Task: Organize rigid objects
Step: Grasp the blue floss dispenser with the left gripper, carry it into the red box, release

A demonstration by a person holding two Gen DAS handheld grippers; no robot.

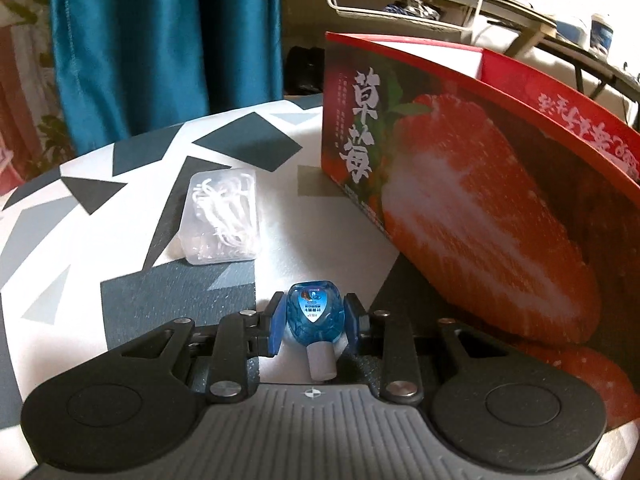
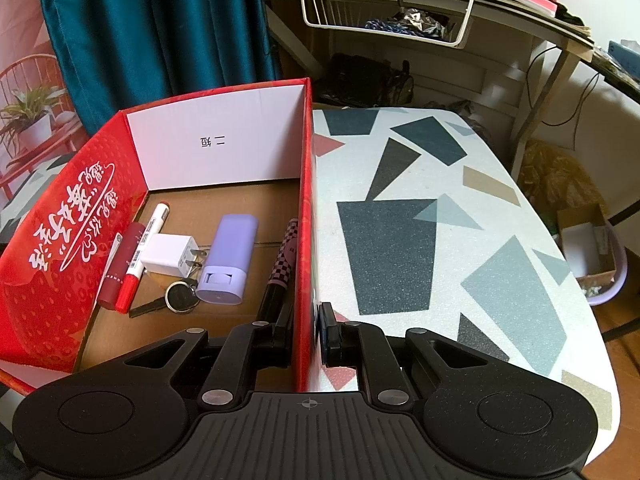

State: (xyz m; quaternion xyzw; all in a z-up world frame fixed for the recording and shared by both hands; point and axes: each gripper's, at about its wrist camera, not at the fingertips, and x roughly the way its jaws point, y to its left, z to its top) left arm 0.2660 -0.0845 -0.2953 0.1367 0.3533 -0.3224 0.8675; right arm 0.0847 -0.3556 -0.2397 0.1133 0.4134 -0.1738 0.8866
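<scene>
My left gripper point(image 1: 313, 326) is clenched on the blue bottle point(image 1: 314, 314) — a blue pad presses each flank, the bottle's white cap point(image 1: 321, 362) points back toward my palm, and its labelled face looks out ahead. It seems lifted clear of the table point(image 1: 80, 240), though I can't be sure from this angle. The red box point(image 1: 460, 208) stands ahead and to the right of these jaws, its strawberry wall facing me. A clear case point(image 1: 220, 216) of white picks lies ahead and to the left, untouched.

My right gripper point(image 2: 306, 332) is pinched shut on the box wall point(image 2: 305, 240), one finger inside, one outside, steadying it. Inside, ahead and left of these jaws, lie a marker point(image 2: 142, 254), a red tube point(image 2: 122, 266), a white charger point(image 2: 168, 254), a lilac case point(image 2: 228, 260), a key point(image 2: 168, 300) and a dark pen point(image 2: 280, 268) against the wall.

So the step in hand, as I judge it, is carrying the bottle to the box. Next I must raise it above the near wall, swing right over the open floor, and only then release — low enough that it doesn't bounce. The clear case would follow.
</scene>
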